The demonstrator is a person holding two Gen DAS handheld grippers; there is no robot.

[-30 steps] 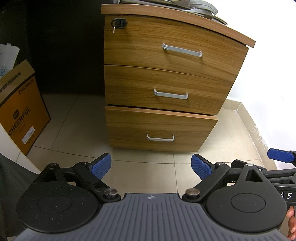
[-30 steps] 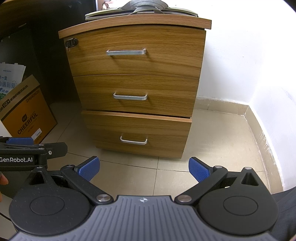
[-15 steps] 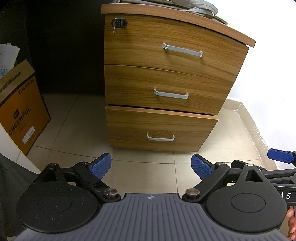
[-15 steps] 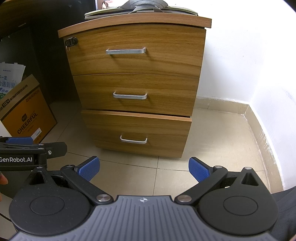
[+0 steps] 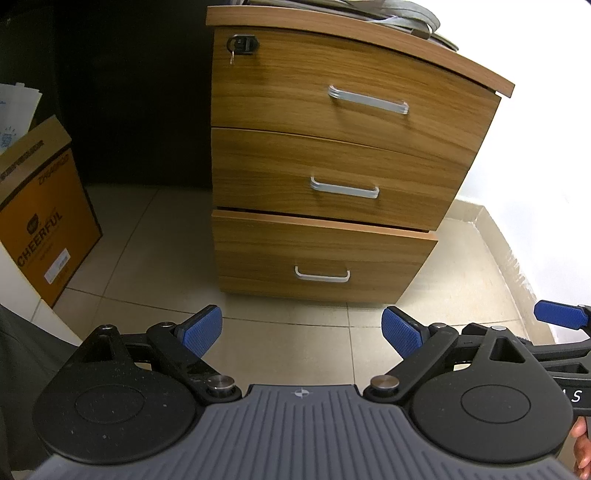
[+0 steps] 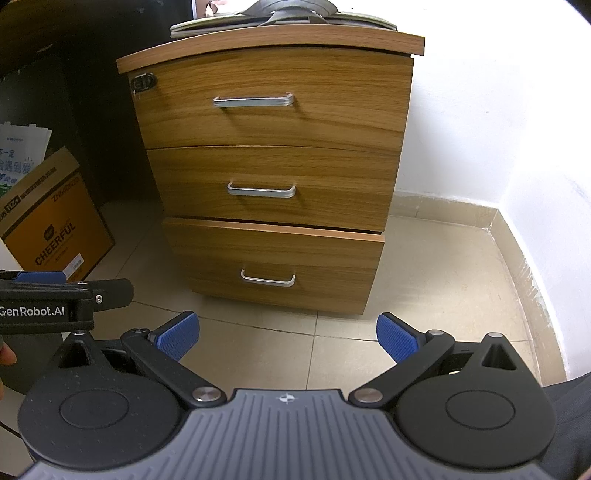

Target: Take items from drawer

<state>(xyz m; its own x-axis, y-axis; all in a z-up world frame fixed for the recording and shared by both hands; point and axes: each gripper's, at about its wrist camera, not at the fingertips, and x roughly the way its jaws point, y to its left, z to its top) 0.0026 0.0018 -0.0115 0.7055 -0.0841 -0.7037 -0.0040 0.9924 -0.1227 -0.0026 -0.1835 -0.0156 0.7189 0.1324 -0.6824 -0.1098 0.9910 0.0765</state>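
A wooden three-drawer cabinet [image 5: 332, 155] [image 6: 273, 173] stands on the tiled floor ahead. Each drawer has a silver handle. The bottom drawer [image 5: 317, 254] [image 6: 273, 258] sticks out slightly from the other two, and its inside is hidden. My left gripper [image 5: 302, 330] hovers over the floor in front of it, open, nothing between its blue pads. My right gripper [image 6: 288, 334] is held level with it on the right, also open and empty. Each gripper's side shows at the edge of the other's view.
An orange cardboard box [image 5: 40, 221] [image 6: 55, 229] with papers in it stands on the floor to the left. Flat items are stacked on the cabinet top [image 6: 280, 18]. A white wall [image 6: 480, 129] and its skirting run close on the right. A key hangs in the top lock [image 5: 242, 46].
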